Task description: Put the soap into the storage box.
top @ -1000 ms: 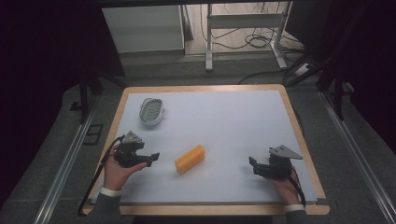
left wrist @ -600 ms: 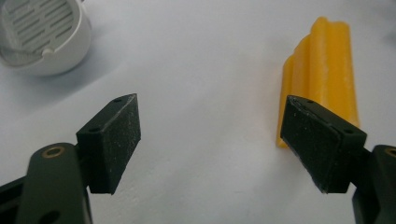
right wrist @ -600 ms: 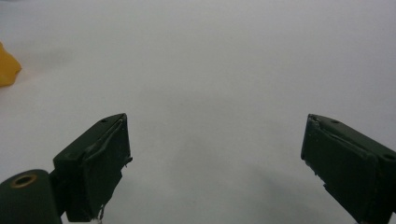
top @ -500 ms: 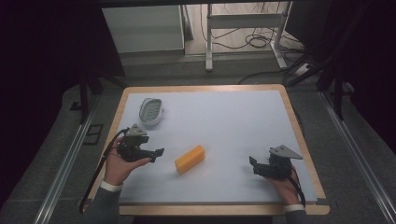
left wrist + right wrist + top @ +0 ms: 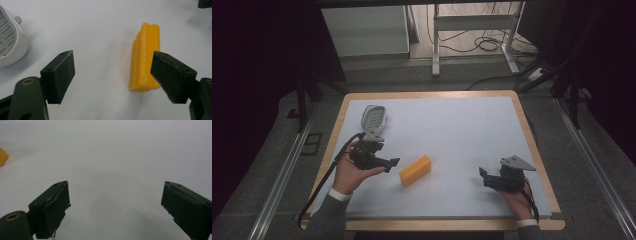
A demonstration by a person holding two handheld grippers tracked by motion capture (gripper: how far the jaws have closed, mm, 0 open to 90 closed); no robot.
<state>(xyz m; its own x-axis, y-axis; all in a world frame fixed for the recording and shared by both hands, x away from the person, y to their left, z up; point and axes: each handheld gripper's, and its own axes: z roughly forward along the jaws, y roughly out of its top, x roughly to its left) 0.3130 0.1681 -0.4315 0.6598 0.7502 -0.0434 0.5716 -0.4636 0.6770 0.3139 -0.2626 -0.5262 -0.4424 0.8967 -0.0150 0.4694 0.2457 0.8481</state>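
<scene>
Since a second ago my left claw has edged toward the yellow block, jaws spread wide, block just ahead off its right jaw. Right claw rests released, well apart. Approach step; next I centre and close.

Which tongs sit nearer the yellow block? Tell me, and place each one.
Left. The left tongs are open just left of the yellow block, not touching it. The right tongs are open too, well off to its right near the table's edge.
</scene>
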